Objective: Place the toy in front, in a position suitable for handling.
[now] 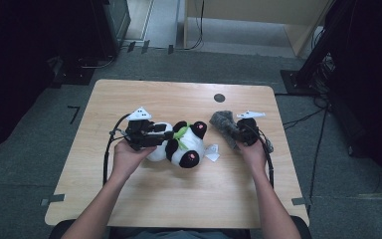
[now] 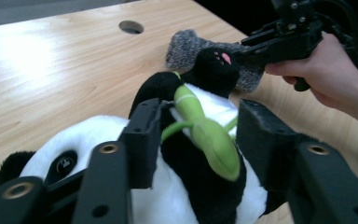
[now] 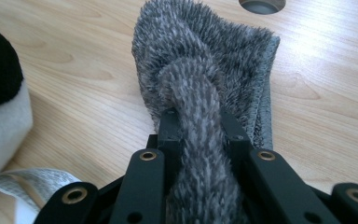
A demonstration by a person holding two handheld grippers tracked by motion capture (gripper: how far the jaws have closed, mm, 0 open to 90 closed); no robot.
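**Panda between parted jaws, grey cloth pinched tight**

In the high view the toy panda (image 1: 181, 144) lies at the middle of the wooden table (image 1: 129, 99), with the left gripper (image 1: 166, 135) reaching onto it from the left of the frame. In the left gripper view its jaws stand apart on either side of the panda's black-and-white body, a green leaf (image 2: 207, 137) between them; whether the pads touch the plush I cannot tell.

To the right of centre, the right gripper (image 1: 236, 137) meets the grey fuzzy cloth (image 1: 223, 122), just beside the panda's foot. In the right gripper view the jaws are clamped on a bunched fold of the cloth (image 3: 200, 93), the rest spread on the table toward the top of the frame.
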